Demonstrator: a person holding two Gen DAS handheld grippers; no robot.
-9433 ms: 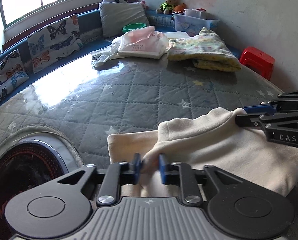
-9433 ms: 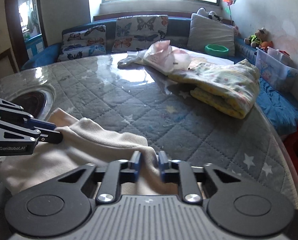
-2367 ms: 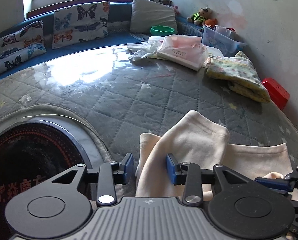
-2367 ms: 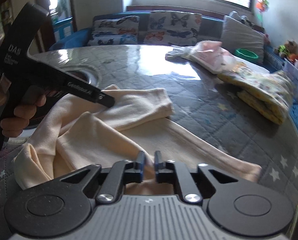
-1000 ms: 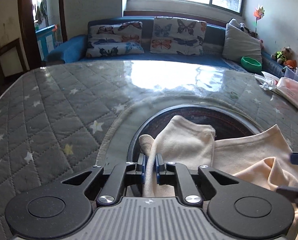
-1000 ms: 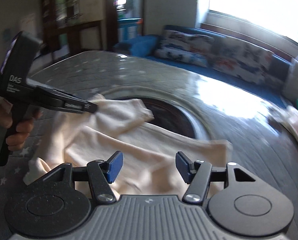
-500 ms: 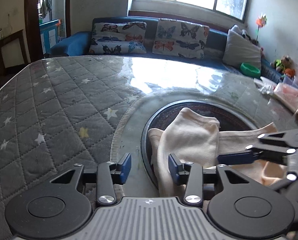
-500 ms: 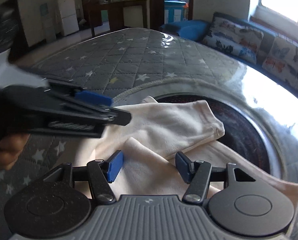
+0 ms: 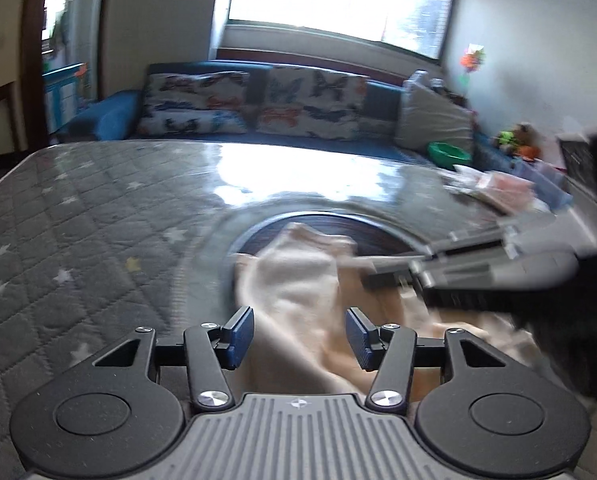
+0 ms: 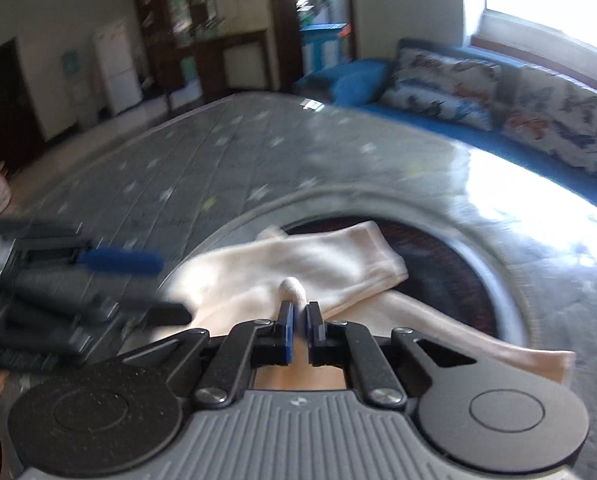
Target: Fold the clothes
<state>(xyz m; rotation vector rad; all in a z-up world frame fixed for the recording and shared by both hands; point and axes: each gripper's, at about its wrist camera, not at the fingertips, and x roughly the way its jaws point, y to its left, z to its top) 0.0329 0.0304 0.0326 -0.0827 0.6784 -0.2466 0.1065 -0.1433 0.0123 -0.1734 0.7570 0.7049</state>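
Note:
A cream garment [image 9: 294,276] lies crumpled over the dark round inset [image 10: 458,272] of the quilted grey table [image 9: 78,240]. My left gripper [image 9: 298,328] hovers over the garment's near edge. Its jaws are opening, and the cloth passes between the blue pads [image 9: 240,332] without being pressed. My right gripper [image 10: 297,320] is shut on a pinch of the cream garment [image 10: 330,264], and a nub of fabric sticks up past its tips. In the left wrist view, the right gripper [image 9: 382,276] reaches in blurred from the right. In the right wrist view, the left gripper [image 10: 158,288] is blurred at the left.
A blue sofa with butterfly cushions [image 9: 258,108] runs along the far side under the window. A green bowl [image 9: 448,152] and pink bags [image 9: 502,188] lie at the table's far right. A white fridge [image 10: 116,68] and dark shelves stand across the room.
My left gripper let go of the sleeve edge and opened wide. My right gripper, open over the garment before, has closed on a fold of it.

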